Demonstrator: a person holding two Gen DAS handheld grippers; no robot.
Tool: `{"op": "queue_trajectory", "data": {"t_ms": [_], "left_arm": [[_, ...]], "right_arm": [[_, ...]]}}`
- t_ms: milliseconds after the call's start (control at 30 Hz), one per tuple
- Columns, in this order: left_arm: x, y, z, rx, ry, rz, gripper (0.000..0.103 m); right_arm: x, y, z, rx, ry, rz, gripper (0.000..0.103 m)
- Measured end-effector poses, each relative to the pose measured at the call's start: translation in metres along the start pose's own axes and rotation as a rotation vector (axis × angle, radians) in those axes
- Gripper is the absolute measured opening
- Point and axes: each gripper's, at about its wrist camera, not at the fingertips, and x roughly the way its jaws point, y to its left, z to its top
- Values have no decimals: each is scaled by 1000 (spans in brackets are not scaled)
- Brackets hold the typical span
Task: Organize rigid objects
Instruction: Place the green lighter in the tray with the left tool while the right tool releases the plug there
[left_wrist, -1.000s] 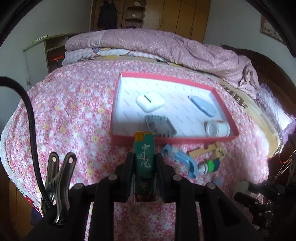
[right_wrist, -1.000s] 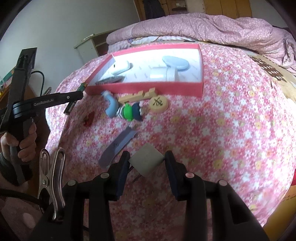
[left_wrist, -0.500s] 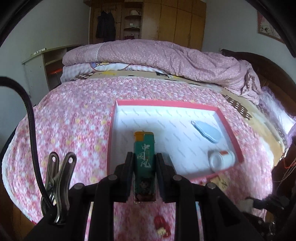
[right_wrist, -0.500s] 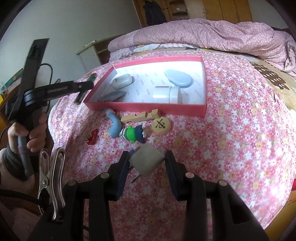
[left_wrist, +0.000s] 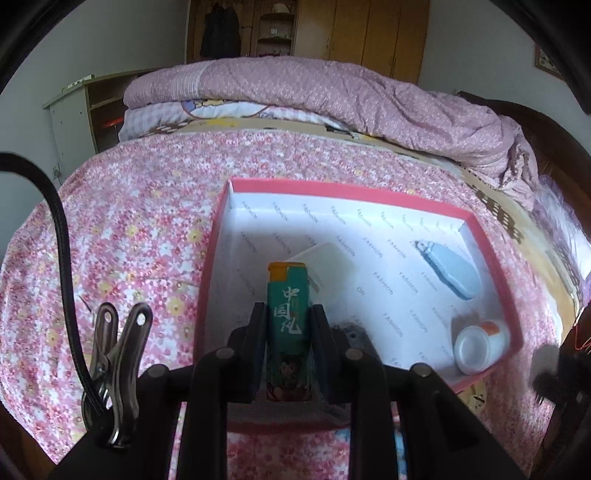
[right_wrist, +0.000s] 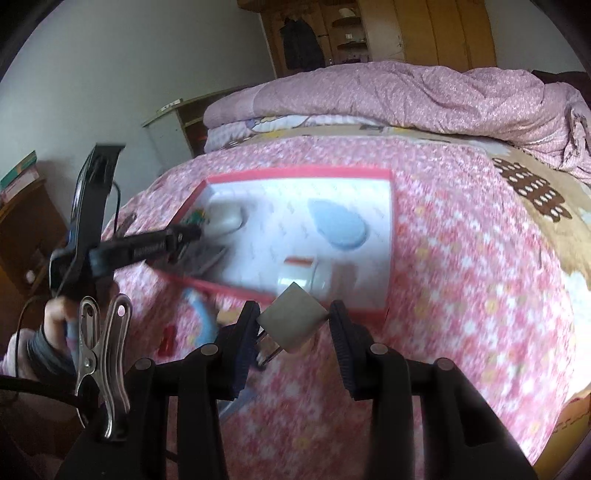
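— Left wrist view: what's around my left claw (left_wrist: 289, 325)?
— Clamped on green lighter (left_wrist: 288, 314), over red box (left_wrist: 491, 251); white case (left_wrist: 325, 258), blue tape dispenser (left_wrist: 448, 271), white jar (left_wrist: 476, 349) inside.
— Right claw (right_wrist: 293, 325)?
— Gripping grey block (right_wrist: 291, 317) above bed (right_wrist: 461, 295), box's near edge ahead.

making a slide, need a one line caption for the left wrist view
Left tool clamps a green lighter above the red-rimmed box.
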Motion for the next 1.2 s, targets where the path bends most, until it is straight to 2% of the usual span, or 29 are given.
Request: {"op": "queue_trajectory", "data": {"t_ms": [267, 333, 400, 600, 1033, 1100, 1200], "left_arm": [[9, -1, 0, 7, 2, 31, 26], [13, 1, 0, -4, 20, 31, 32], [13, 2, -1, -11, 17, 24, 33], [15, -6, 0, 25, 14, 26, 49], [-2, -11, -3, 47, 2, 43, 54], [-5, -12, -4, 45, 2, 46, 54], [-11, -13, -6, 47, 2, 44, 54]], "right_arm": [[26, -17, 25, 38, 4, -38, 40], [33, -20, 28, 44, 14, -45, 40], [38, -22, 29, 45, 21, -53, 40], [54, -24, 41, 32, 16, -101, 40], [78, -33, 45, 66, 41, -120, 40], [75, -31, 46, 57, 32, -127, 43], [67, -28, 46, 51, 5, -121, 54]]}}
